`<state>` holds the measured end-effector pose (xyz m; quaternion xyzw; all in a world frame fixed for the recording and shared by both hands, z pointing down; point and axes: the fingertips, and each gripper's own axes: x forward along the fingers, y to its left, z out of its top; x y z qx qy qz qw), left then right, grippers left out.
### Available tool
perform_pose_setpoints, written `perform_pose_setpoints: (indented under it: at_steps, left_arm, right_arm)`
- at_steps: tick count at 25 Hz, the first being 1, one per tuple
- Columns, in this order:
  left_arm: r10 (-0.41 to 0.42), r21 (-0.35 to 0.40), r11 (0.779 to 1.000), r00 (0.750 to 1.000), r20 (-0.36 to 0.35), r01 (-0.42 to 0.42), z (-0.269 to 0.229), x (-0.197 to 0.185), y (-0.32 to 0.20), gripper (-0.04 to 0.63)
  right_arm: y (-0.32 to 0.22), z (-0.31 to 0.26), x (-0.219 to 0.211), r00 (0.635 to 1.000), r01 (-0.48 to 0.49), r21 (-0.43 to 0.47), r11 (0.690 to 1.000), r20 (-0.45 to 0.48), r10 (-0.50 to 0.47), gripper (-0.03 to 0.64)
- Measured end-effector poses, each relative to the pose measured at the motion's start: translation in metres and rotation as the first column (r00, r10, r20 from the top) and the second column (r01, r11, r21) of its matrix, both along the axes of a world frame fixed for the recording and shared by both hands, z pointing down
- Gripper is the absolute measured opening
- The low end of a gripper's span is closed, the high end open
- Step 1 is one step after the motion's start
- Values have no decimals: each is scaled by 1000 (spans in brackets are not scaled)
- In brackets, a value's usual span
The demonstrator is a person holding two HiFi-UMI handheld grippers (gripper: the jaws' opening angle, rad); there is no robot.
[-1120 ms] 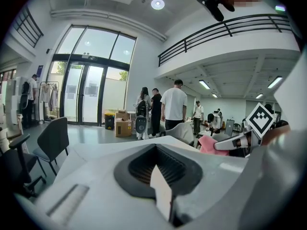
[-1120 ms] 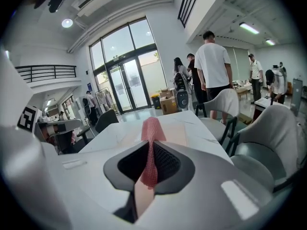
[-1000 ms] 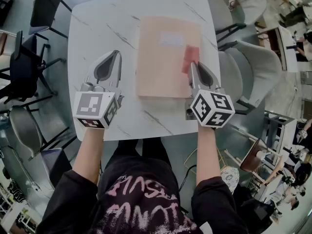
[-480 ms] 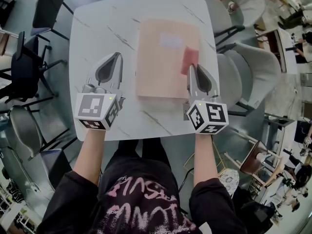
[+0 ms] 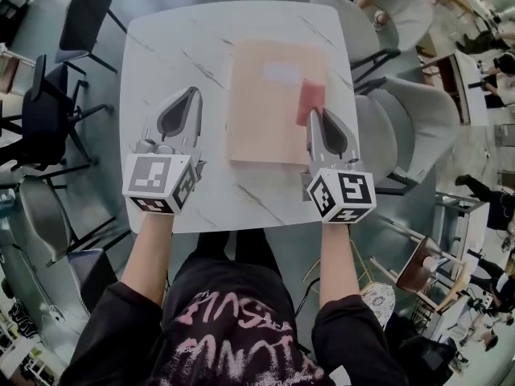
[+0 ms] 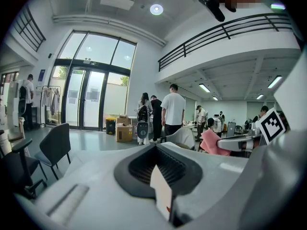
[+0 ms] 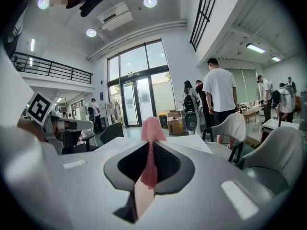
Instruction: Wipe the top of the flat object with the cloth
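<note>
1. bench: a white, marble-veined bench (image 5: 161,47) with rounded corners, seen from steeply above.
2. task object: a flat, pale peach rectangular board (image 5: 265,127) lies on the bench, right of centre, with its long side running away from the person. a lighter rectangular patch (image 5: 282,72) sits near its far end.
3. cloth: a small pink woven cloth (image 5: 311,101) is over the right strip of the board, close to its right edge and towards the far half. from above i cannot tell whether it is pressing on the board.
4. right gripper (image 5: 316,115): its tips lie over the board's right edge and point away from the person. in the right gripper view the fingers are closed tight on the pink cloth (image 7: 152,128), which is pinched between them and pokes out past the tips in a rounded fold.
5. left gripper (image 5: 191,95): it is over bare bench, just left of the board's left edge and apart from it. in the left gripper view the fingers are brought together with nothing between them. only a small white tab (image 6: 161,195) shows at their base.
6. cross-check: the left gripper view shows the pink cloth (image 6: 213,143) off to the right, at the tip of the right gripper (image 6: 240,140).
7. surroundings: grey shell chairs (image 5: 410,111) stand right of the bench and dark chairs (image 5: 48,111) stand left of it. people (image 6: 172,111) stand near tall glass doors (image 6: 86,99) in the background.
</note>
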<state>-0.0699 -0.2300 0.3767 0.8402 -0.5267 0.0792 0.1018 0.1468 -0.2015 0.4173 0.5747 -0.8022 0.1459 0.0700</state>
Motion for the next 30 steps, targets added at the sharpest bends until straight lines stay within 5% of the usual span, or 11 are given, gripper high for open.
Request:
perform_pose_setpoints:
  at_steps: [30]
  left_arm:
    - [-48, 159, 986, 999, -24, 51, -92, -28, 39, 0]
  right_arm:
    - [29, -89, -15, 1000, 15, 122, 992, 2, -15, 48]
